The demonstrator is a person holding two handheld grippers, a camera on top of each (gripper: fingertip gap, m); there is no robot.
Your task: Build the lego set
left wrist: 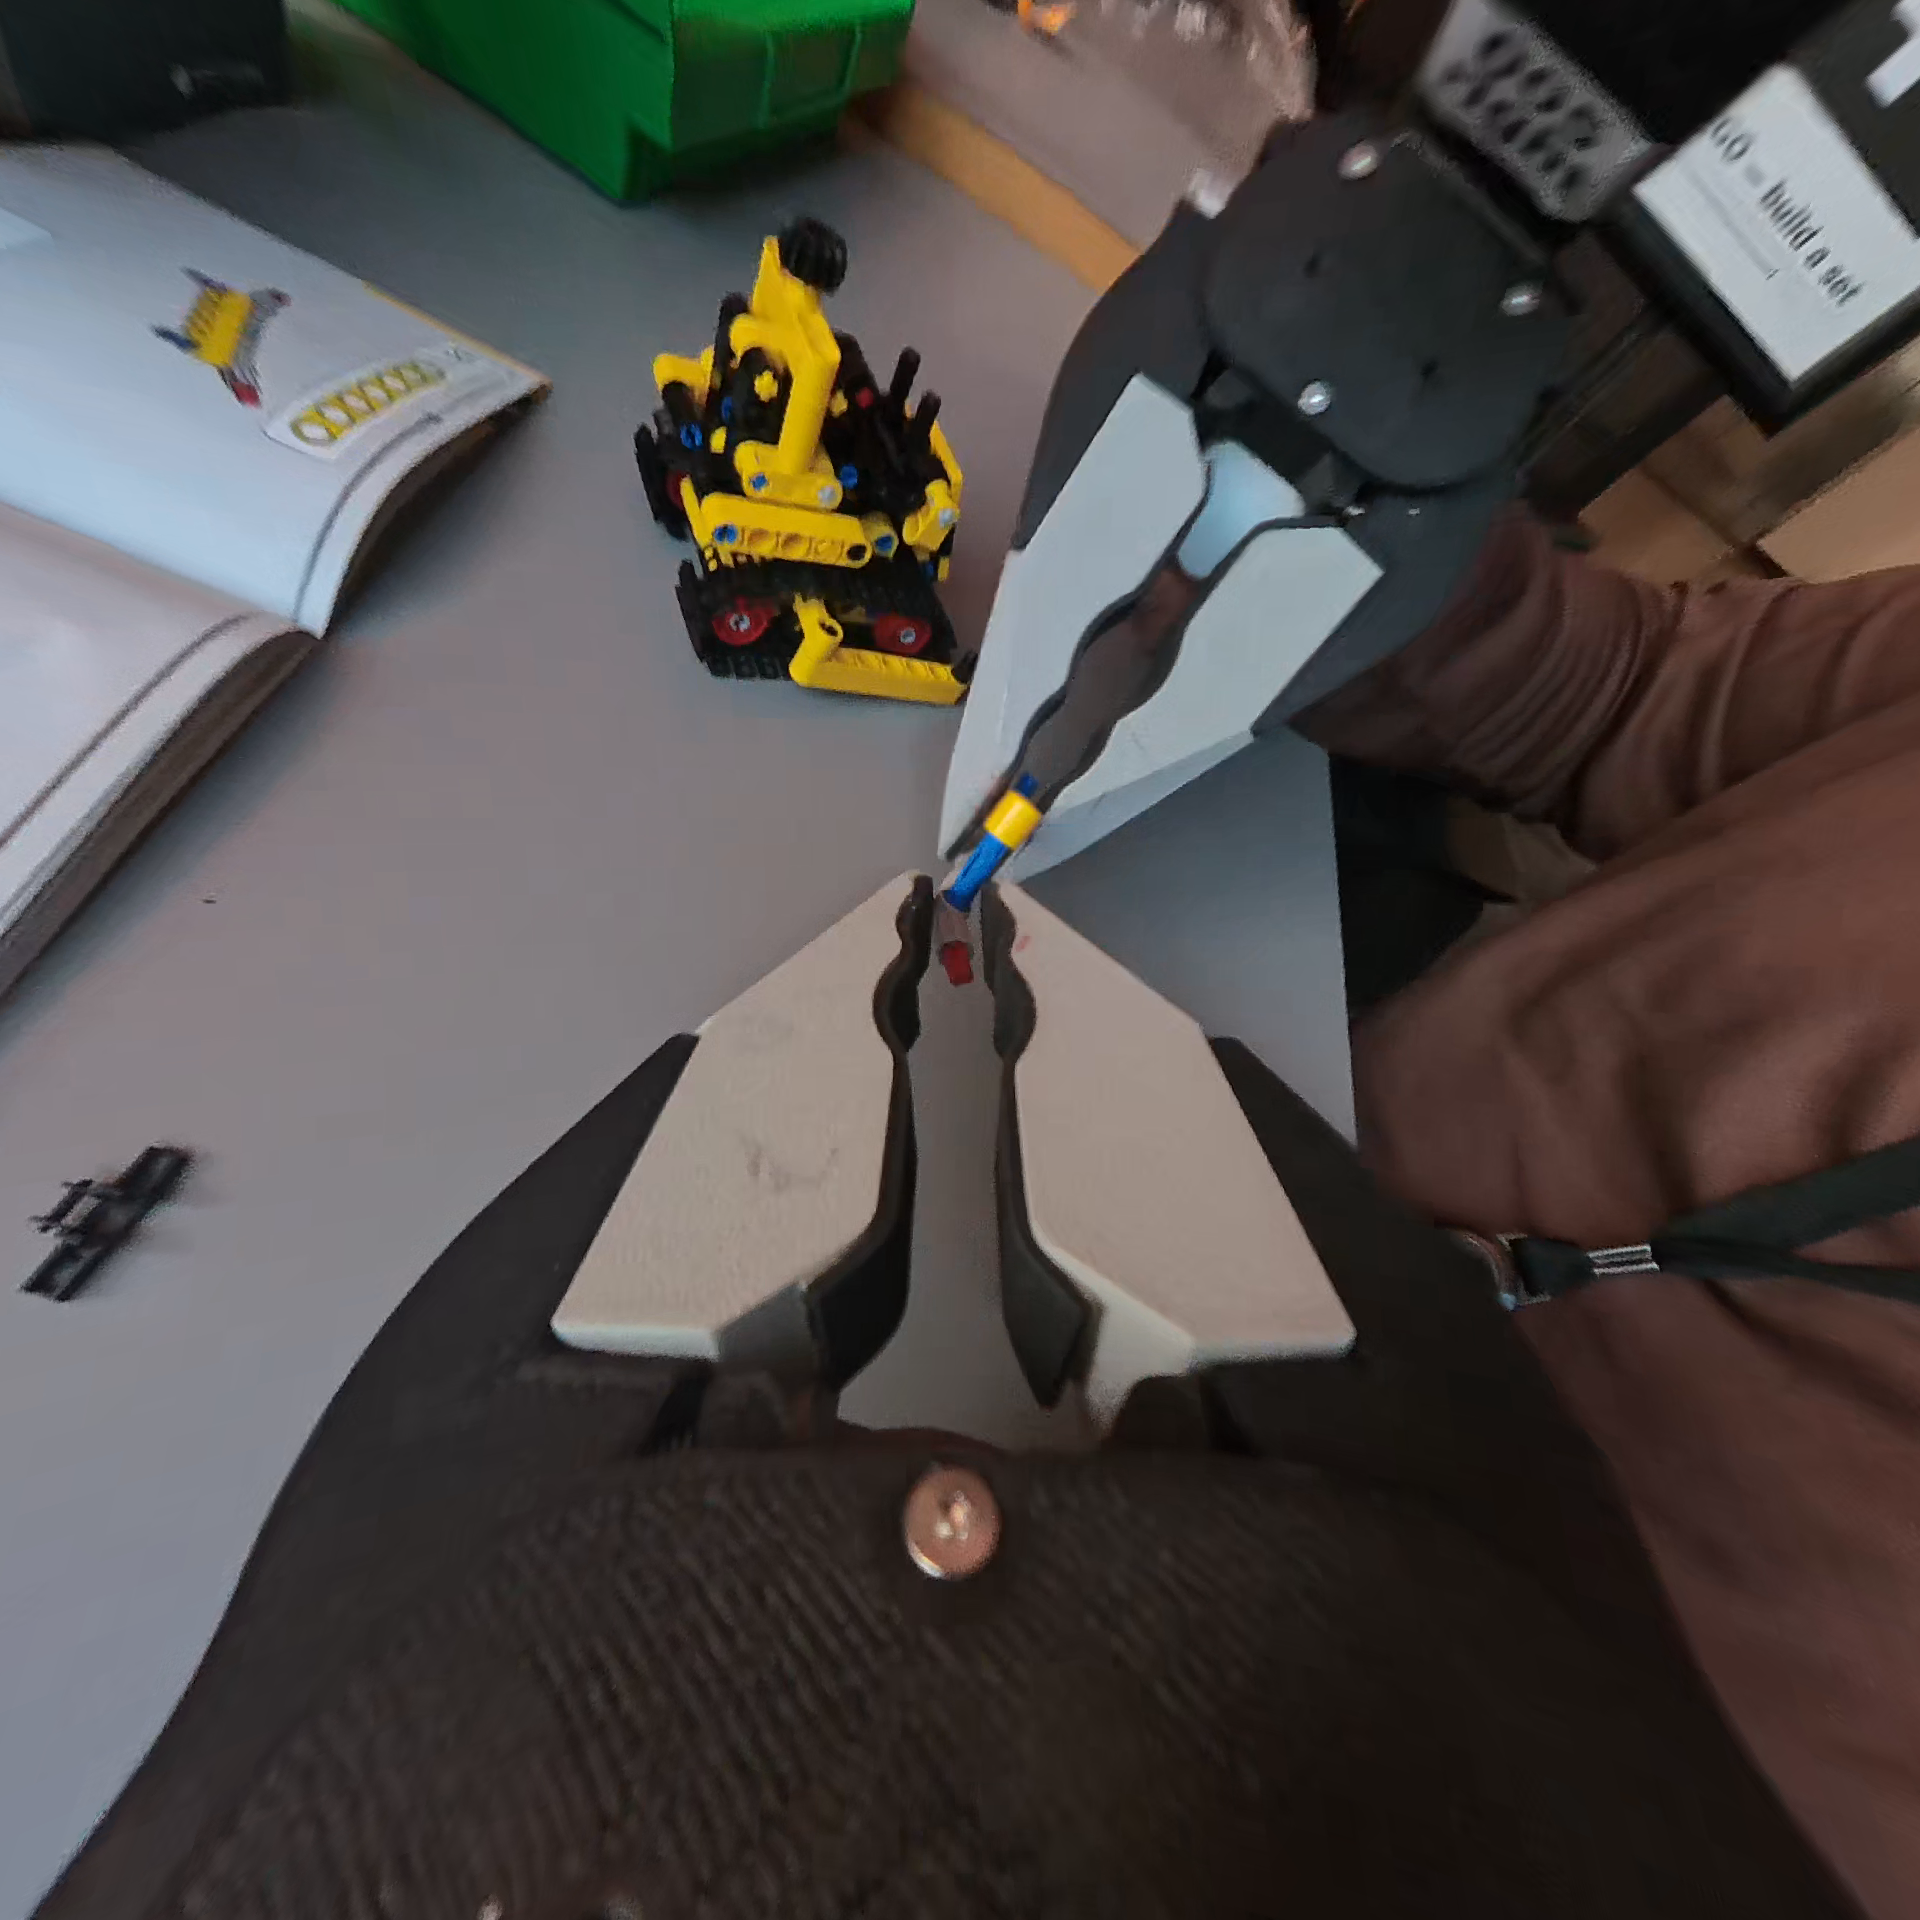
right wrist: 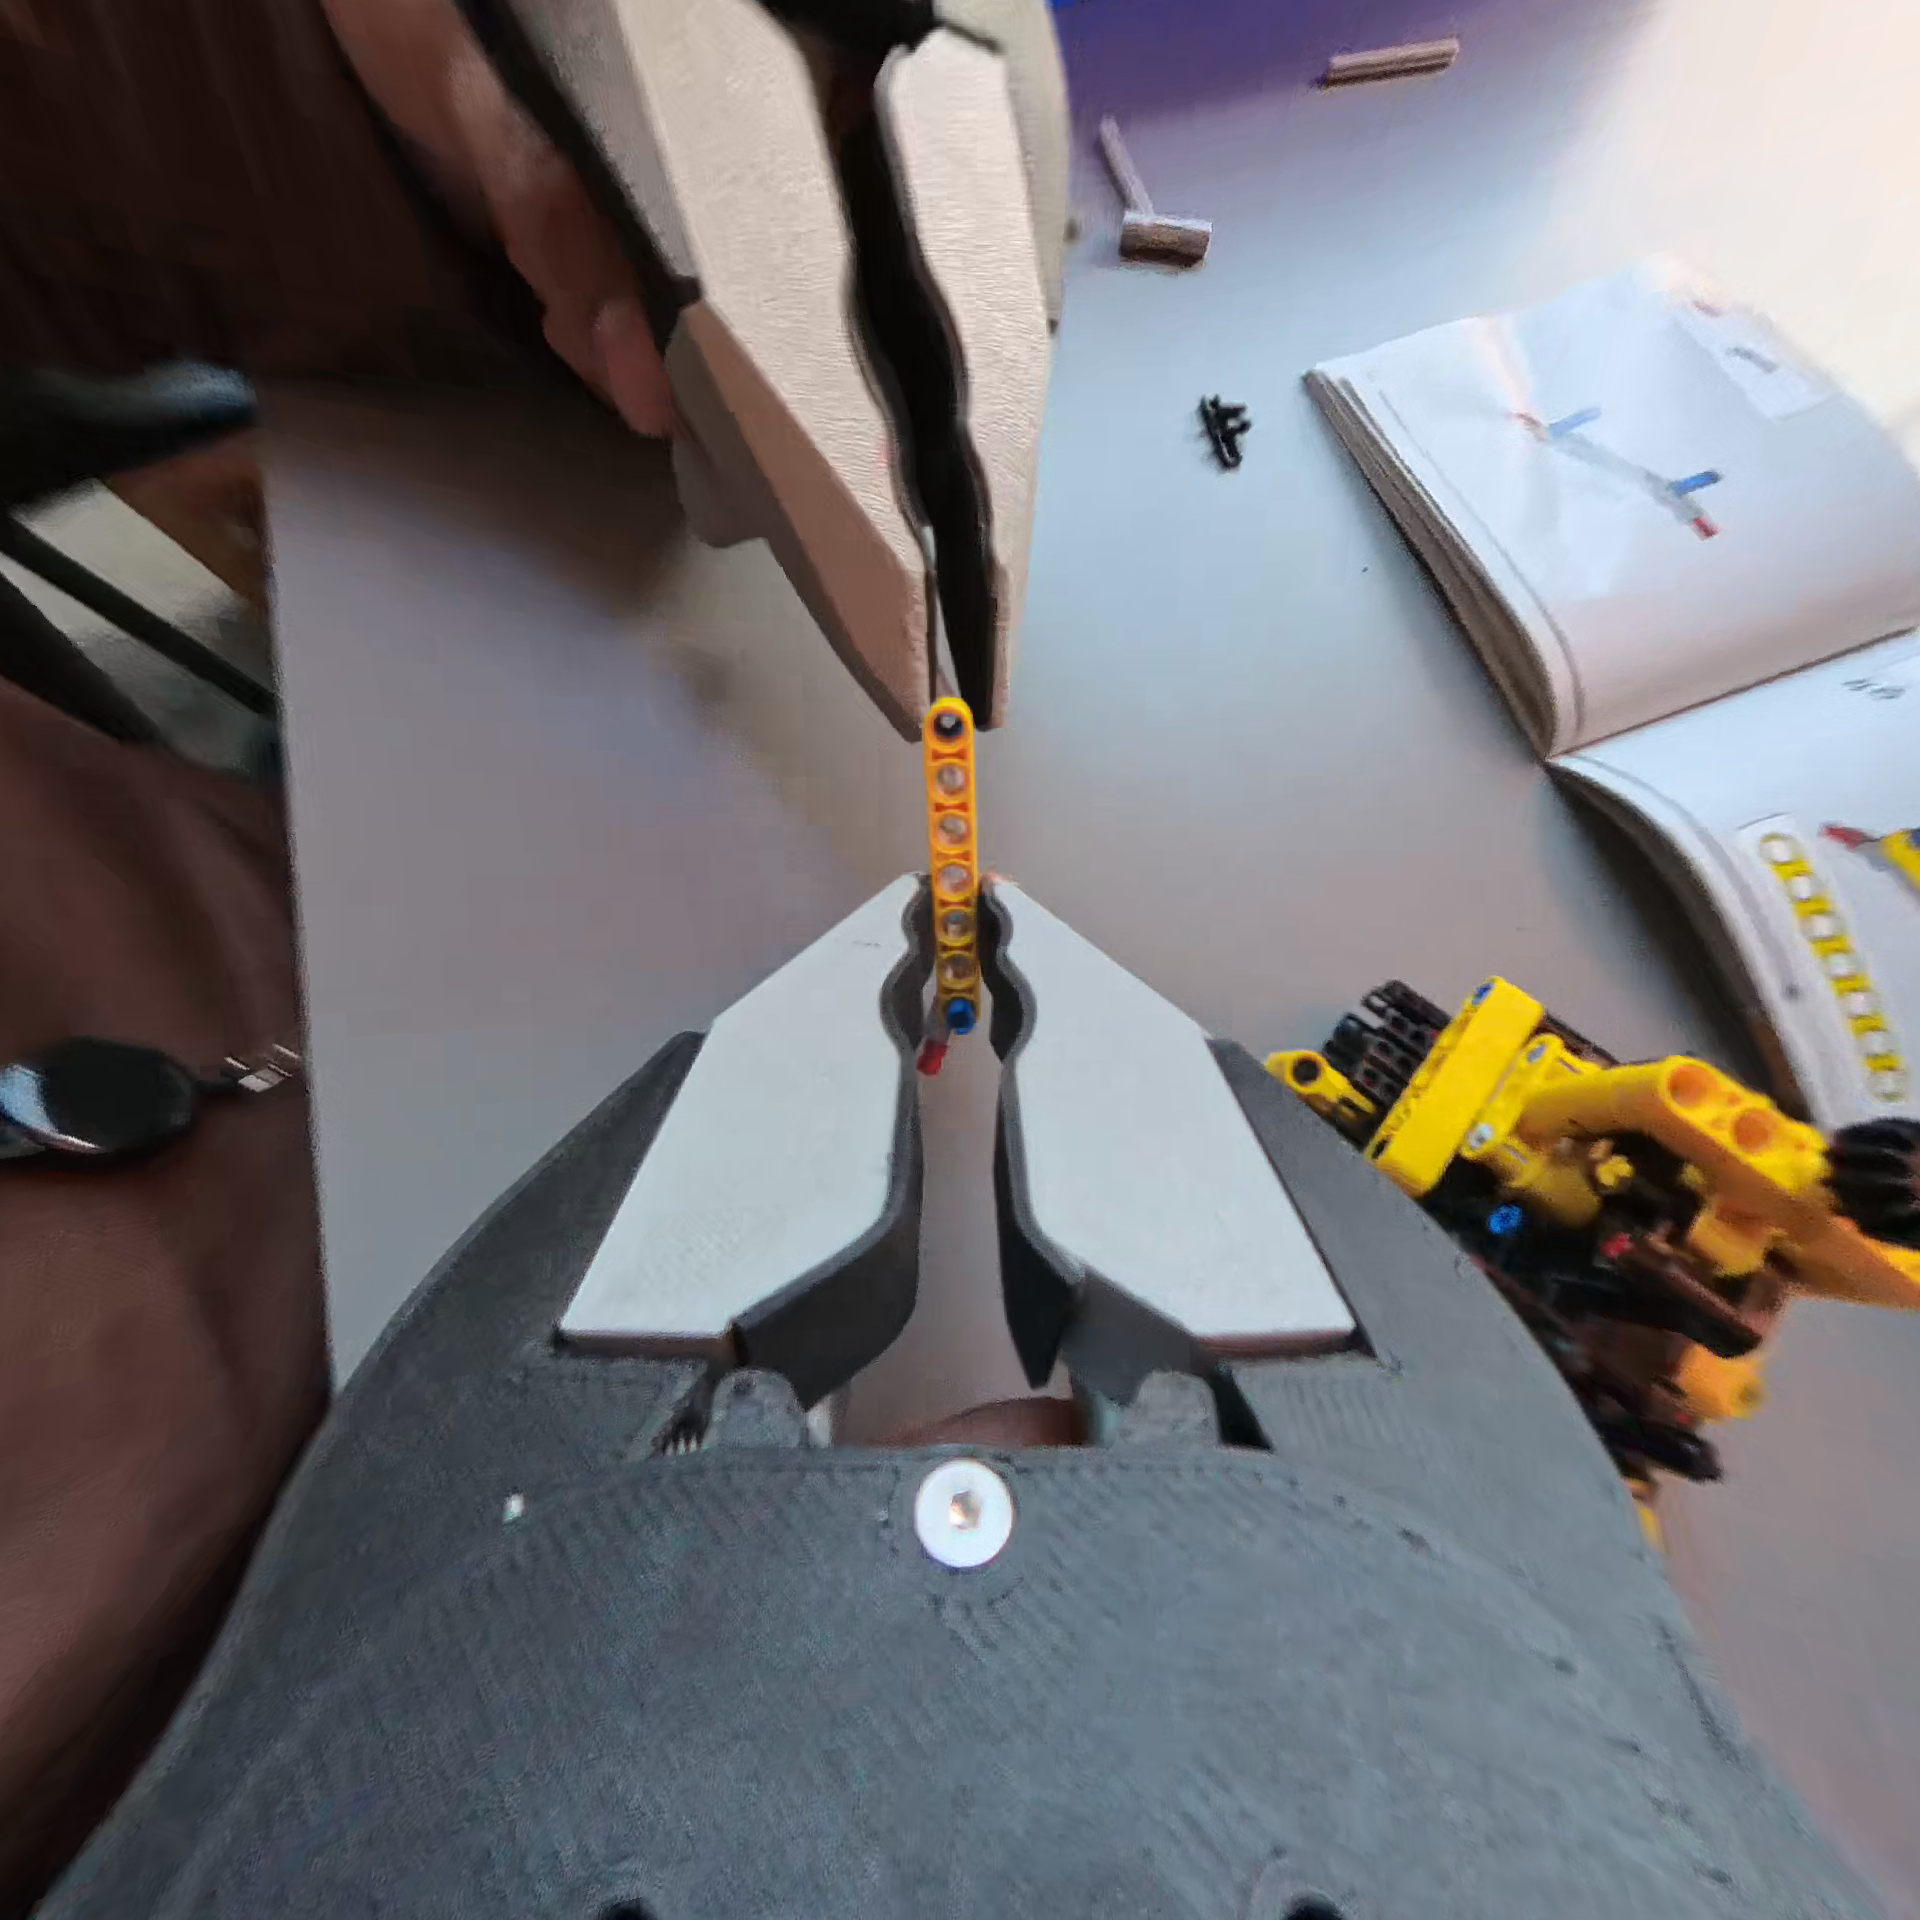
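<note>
1. my right gripper is pinched tight on a long yellow beam full of round holes. the beam sticks out past my fingertips, over the grey table.
2. a small blue pin sits at the near end of the beam, between my fingers. a little grey and red piece hangs just beside it.
3. my left gripper is nearly closed. a small grey and red piece sits between its tips, but i cannot tell if they really squeeze it.
4. in the right wrist view the left gripper's tips meet the far end of the beam. i cannot tell if they grip it there.
5. the two grippers point at each other, tip to tip, near the table edge.
6. the yellow and black lego digger stands on the table, well apart from the grippers. it has red wheels inside black tracks and a yellow blade in front.
7. an open instruction book lies near the digger, on the table.
8. a small black lego piece lies alone on the table, apart from everything else.
9. a green box sits at the far side of the table.
10. brown clothing of a person shows past the table edge.
</note>
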